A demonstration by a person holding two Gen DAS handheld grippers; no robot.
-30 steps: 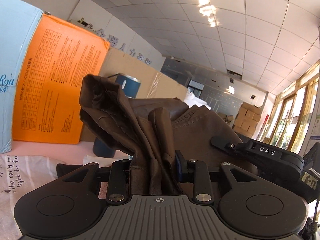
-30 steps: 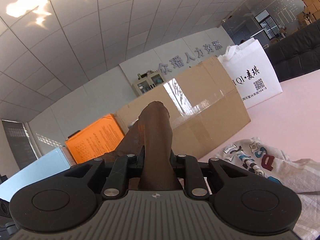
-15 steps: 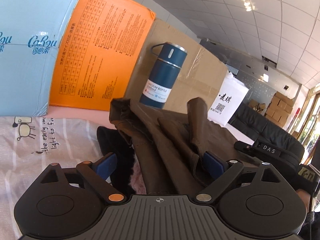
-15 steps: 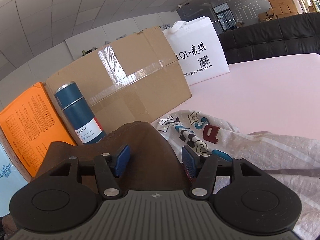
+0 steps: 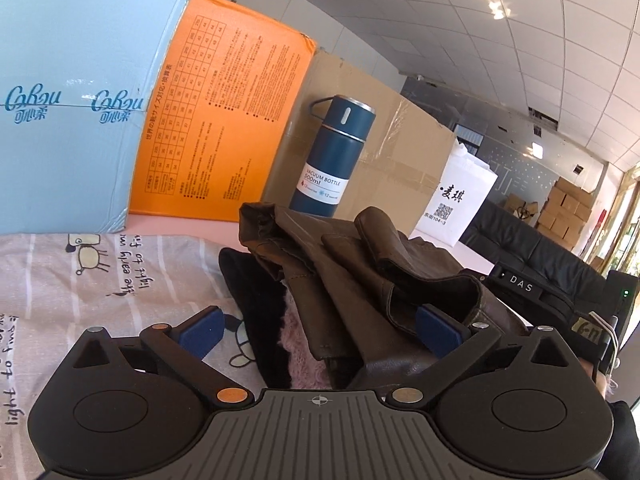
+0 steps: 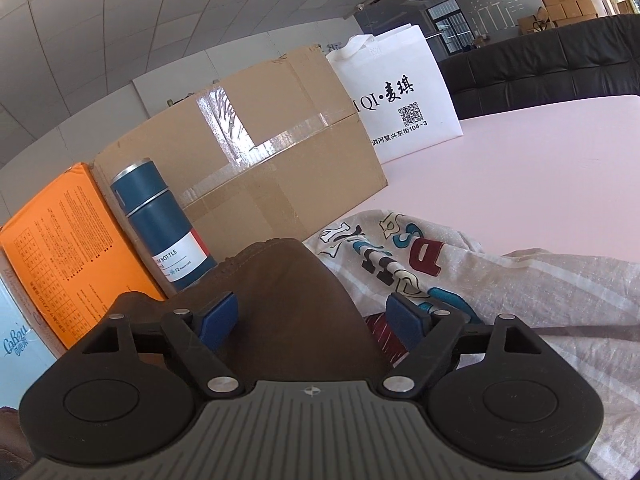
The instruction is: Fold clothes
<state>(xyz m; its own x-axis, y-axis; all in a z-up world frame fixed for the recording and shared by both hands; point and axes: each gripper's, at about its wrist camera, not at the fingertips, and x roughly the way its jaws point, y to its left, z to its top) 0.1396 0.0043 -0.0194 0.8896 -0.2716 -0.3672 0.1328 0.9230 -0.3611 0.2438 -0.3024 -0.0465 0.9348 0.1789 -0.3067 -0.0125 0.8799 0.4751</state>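
Left tongs [image 5: 318,330]: spread wide, blue pads well apart, gripping nothing; the brown garment lies loose between and over them, draped against the right-hand pad.
Right tongs [image 6: 316,318]: also spread wide, nothing clamped; a fold of the same brown cloth sits in the gap without either pad pressing it.
Brown garment [image 5: 360,272]: a leathery brown jacket, bunched in a heap on the bench, with a pink fuzzy lining [image 5: 298,354] and dark trim showing at its near edge.
Printed sheet [image 5: 100,276]: grey-striped cloth with cartoon sheep and lettering, spread under and to the left of the heap.
Lettered cloth [image 6: 420,256]: pale fabric with big red and teal letters, rumpled just to the right of the jacket.
Bench [image 6: 540,172]: pale pink top.
Vacuum bottle [image 5: 334,156]: dark blue, upright, just behind the jacket.
Boxes: a light blue box [image 5: 72,92], an orange box [image 5: 224,120] and a taped cardboard box [image 6: 260,152] in a row behind the bottle.
White bag [image 6: 396,92]: standing beside the cardboard box.
Black sofa [image 6: 540,68]: well beyond the bench.
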